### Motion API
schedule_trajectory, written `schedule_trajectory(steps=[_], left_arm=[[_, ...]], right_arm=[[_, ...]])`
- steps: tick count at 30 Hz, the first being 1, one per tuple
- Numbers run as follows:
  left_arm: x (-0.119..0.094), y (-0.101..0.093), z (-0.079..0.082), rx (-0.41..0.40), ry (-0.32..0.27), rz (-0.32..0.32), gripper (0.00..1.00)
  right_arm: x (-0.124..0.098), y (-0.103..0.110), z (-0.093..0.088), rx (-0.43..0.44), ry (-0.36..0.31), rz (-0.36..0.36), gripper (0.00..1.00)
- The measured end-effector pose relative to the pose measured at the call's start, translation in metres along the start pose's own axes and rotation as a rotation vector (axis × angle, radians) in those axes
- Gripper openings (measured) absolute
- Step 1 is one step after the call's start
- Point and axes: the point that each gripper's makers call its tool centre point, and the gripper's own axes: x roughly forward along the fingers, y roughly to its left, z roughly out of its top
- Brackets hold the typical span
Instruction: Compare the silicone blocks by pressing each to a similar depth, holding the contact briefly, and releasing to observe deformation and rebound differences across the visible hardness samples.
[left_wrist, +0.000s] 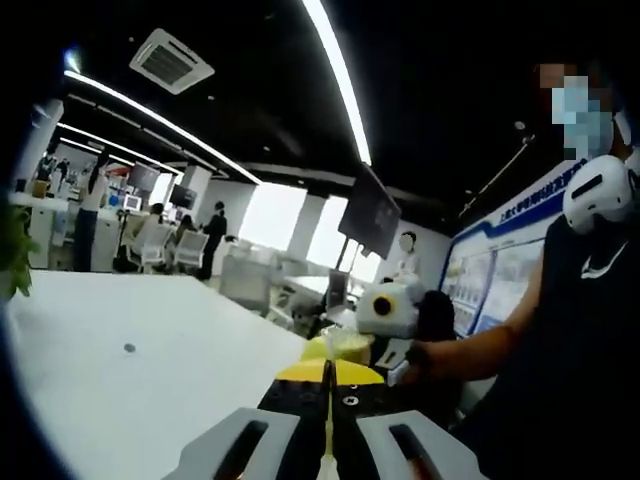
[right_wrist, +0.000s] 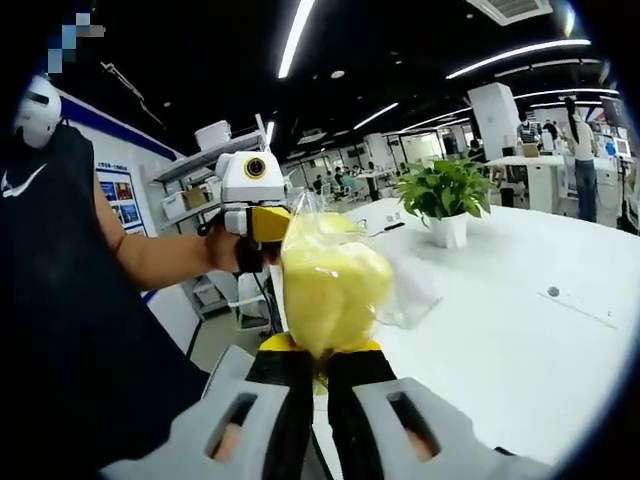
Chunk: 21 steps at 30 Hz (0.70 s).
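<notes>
In the right gripper view, the right gripper (right_wrist: 322, 362) has its jaws drawn together on the bottom edge of a clear plastic bag (right_wrist: 340, 275) that holds yellow silicone blocks (right_wrist: 328, 290). The bag stands up from the jaw tips and hangs in the air above the near edge of the white table (right_wrist: 500, 330), not resting on it. Just left of the bag, the left gripper (right_wrist: 262, 222) comes in, held in the person's hand (right_wrist: 225, 250); its yellow tip touches the upper left side of the bag, but whether its jaws are apart or together cannot be told from here. Beyond the bag, a potted plant (right_wrist: 445, 200) stands on the table, well apart from it.

In the left gripper view, the left gripper (left_wrist: 328, 385) shows its jaws pressed together with only a thin seam between them, above the white table (left_wrist: 150, 370). Just past their yellow tips sits a pale yellow patch of the bag (left_wrist: 340, 345), and right beside it the right gripper (left_wrist: 392, 315). Whether the left jaws pinch any of the plastic cannot be told.
</notes>
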Motion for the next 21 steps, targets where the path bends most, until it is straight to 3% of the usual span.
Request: schedule_trajectory(steps=[2,5,15,21], left_arm=[[-0.001,-0.006,-0.001,-0.029,0.006,-0.025,0.00],[0.000,-0.003,-0.005,0.016,0.024,-0.009,0.00],[-0.001,0.002,-0.011,0.007,0.038,0.016,0.00],[0.001,0.000,-0.008,0.024,0.047,0.011,0.00]], right_arm=[[-0.001,0.001,-0.001,0.004,-0.001,0.016,0.00],[0.002,0.000,-0.004,-0.006,0.011,0.000,0.00],[0.006,0.003,-0.010,0.041,0.028,0.041,0.00],[0.004,-0.004,-0.008,0.049,0.000,0.042,0.00]])
